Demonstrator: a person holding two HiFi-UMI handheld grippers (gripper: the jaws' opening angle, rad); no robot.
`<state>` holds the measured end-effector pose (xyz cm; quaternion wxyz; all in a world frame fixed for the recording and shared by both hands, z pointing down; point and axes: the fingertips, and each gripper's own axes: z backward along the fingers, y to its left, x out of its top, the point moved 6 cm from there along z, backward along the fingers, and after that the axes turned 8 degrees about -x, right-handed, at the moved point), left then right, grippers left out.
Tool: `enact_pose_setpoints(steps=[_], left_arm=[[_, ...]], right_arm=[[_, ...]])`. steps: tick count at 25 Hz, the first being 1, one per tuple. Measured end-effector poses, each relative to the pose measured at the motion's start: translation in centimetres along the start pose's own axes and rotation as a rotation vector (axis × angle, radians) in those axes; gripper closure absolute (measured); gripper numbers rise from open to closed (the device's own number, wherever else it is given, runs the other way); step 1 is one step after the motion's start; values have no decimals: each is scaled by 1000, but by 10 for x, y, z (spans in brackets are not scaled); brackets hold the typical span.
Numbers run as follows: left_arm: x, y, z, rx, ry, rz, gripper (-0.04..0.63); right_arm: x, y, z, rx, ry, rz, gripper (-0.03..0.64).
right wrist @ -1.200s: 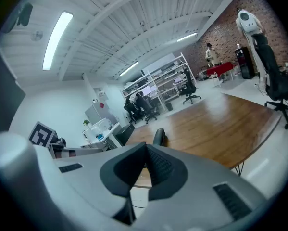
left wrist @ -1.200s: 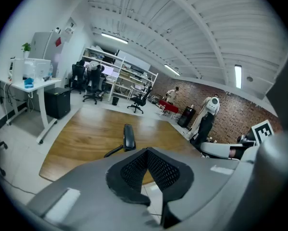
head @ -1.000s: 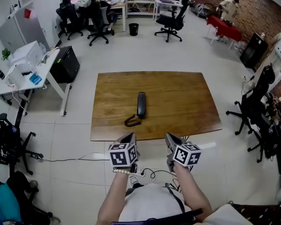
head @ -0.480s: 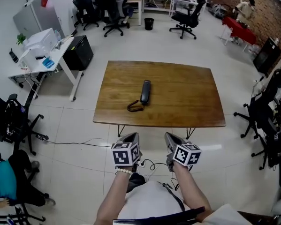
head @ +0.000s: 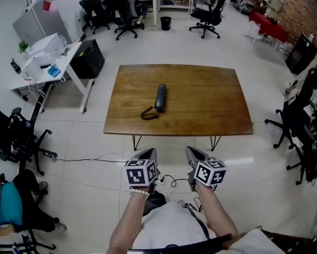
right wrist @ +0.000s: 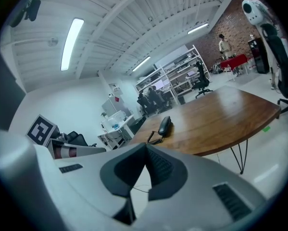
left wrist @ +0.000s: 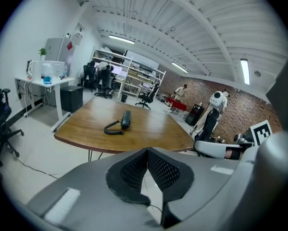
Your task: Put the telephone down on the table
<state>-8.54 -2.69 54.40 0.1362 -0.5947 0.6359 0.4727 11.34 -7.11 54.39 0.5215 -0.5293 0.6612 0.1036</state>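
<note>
Telephone lies on table, twelve o'clock of left gripper and right gripper (both closed, empty); any approach risks snagging its cord.

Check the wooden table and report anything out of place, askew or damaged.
Nothing looks spilled or damaged. One oddity: the black telephone handset lies alone on the wooden table, left of centre, with its coiled cord curled at its near end and no base unit in view.

Pale tiled floor, brick wall right, white desk left, ceiling strip lights.
</note>
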Motion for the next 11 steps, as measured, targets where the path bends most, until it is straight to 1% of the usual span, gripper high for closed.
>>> enact_pose_setpoints(steps=[5,11], left_arm=[[0,-8,-7,-21,5,-8,595],[5,-7,-10,-27,3,-15,595]], right_arm=[[5,-5,3,-3,-15,2,614],[9,-7,3,-11,-28,1,614]])
